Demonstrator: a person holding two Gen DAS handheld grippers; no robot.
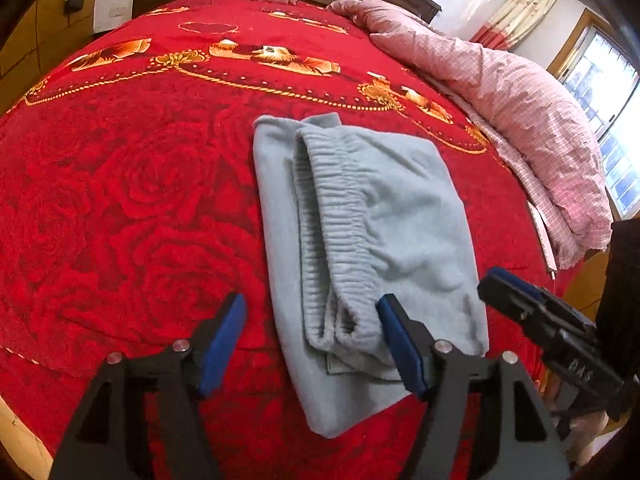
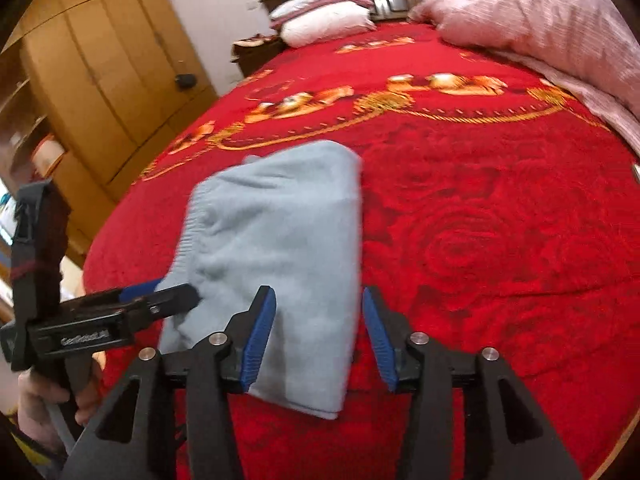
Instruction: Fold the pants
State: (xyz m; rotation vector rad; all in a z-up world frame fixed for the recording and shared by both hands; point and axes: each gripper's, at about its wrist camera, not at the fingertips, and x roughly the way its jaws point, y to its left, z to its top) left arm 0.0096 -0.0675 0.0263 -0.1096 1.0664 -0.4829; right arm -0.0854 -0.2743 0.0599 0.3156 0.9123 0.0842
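At the centre of both frames, on the red bed (image 1: 120, 200), our pants (image 1: 360, 216) lie folded into a compact stack, both our left claw (image 1: 312, 340) and right claw (image 2: 320, 332) gaping and empty, so we judge little remains.

White lettering, too blurred to read, ran along the black body of the left gripper (image 2: 176, 300) beside the folded grey pants (image 2: 280, 248), and the right gripper (image 1: 504, 280) bore similarly illegible pale characters.
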